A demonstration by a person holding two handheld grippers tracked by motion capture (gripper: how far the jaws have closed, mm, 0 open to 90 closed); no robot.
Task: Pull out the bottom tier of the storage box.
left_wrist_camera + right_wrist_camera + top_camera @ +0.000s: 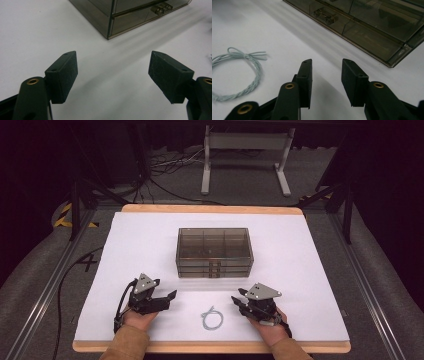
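A smoky clear plastic drawer box (214,252) stands in the middle of the white table, its small drawer handles (214,268) facing me. A pale twisted wire loop (212,317) lies flat near the front edge, between my hands. My left gripper (170,296) rests at the front left, jaws wide open and empty, pointing right toward the box corner (108,27). My right gripper (235,300) sits at the front right, jaws partly open with nothing between them (325,67). In the right gripper view the wire loop (239,75) lies to the left and the box (372,27) ahead.
The white sheet (140,245) covers a wooden-edged table (210,347). Beyond the far edge stand a grey frame's legs (205,175) and loose cables (165,165) on the floor. Metal rails (50,285) run along both sides of the table.
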